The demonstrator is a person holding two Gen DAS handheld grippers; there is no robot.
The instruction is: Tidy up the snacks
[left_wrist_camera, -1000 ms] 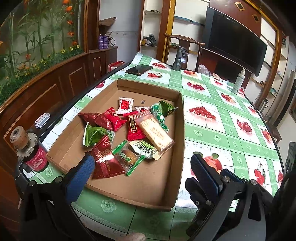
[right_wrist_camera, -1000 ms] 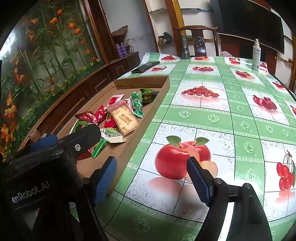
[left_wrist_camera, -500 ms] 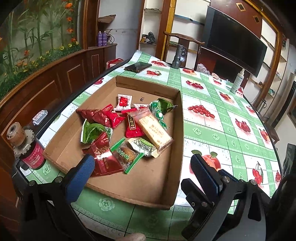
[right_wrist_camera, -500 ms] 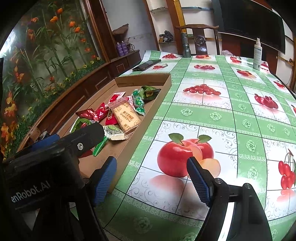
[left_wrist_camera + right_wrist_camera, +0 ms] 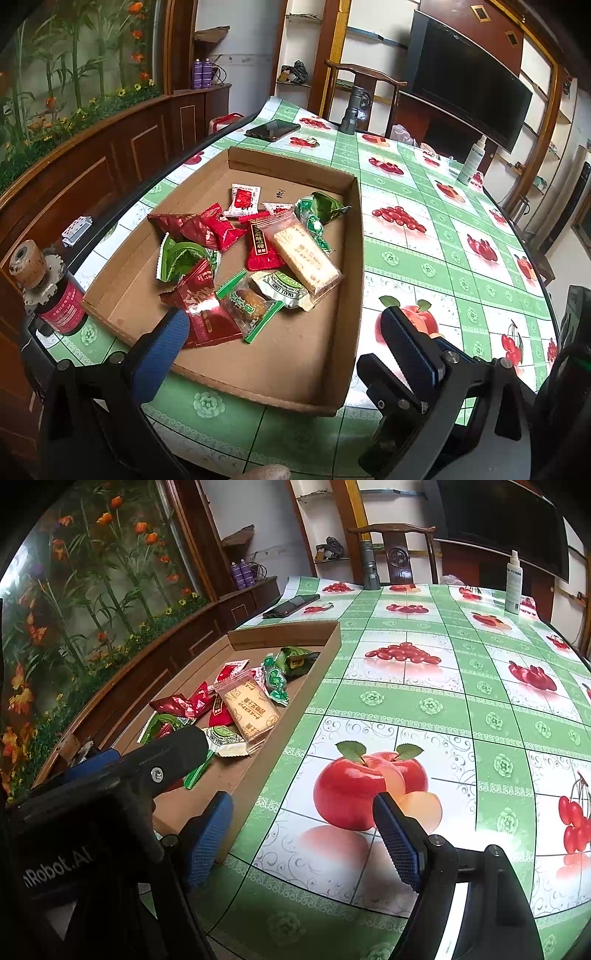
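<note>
At the left edge of the table stands a small red jar (image 5: 55, 295). Next to it, the cardboard tray (image 5: 258, 369) holds all the snacks (image 5: 258, 251) in 1 loose pile. The left gripper (image 5: 284, 339) hangs over the tray's near end, wide open and empty. The right gripper (image 5: 303, 827) hangs over the green tablecloth (image 5: 424, 705), open and empty too. This fits snacks just dropped in, or snacks waiting to be sorted out.

Left wrist view is looking down over the cardboard tray (image 5: 343, 258) from the table's (image 5: 424, 254) near edge. Right wrist view is sitting lower, rightward, facing along the tabletop; both are sharing the tray.
</note>
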